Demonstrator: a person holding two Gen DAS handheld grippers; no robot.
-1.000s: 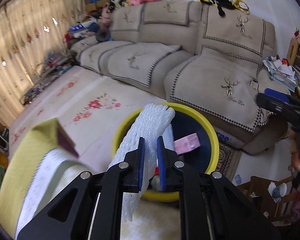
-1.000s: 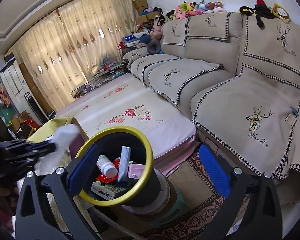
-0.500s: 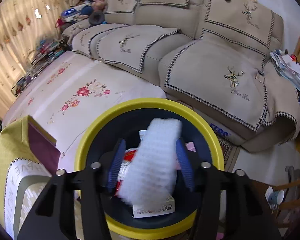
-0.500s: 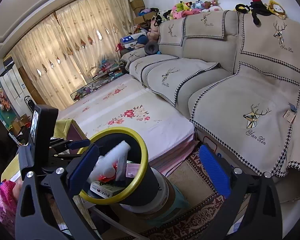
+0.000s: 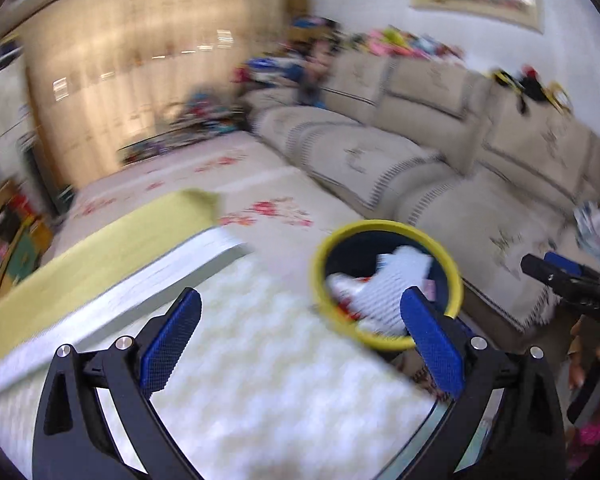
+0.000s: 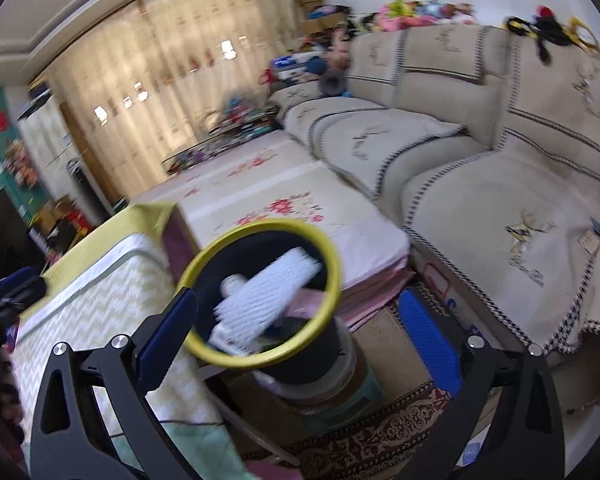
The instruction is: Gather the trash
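Foam netting lies in the yellow-rimmed bin, centre frame. My left gripper, jaws just opened, gapes empty. Light, squashy stuff; pinch mid-length.

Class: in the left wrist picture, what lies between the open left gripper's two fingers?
Left wrist view: between the left gripper fingers lies only bare zigzag-patterned tabletop; nothing is held.

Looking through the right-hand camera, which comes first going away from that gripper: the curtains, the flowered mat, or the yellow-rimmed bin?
From the right gripper, whose jaws stand open and empty:
1. Yellow-rimmed bin, just ahead and below, with white foam netting lying in it.
2. Flowered mat, beyond the bin, in front of the sofa.
3. Curtains, at the far wall, upper left.
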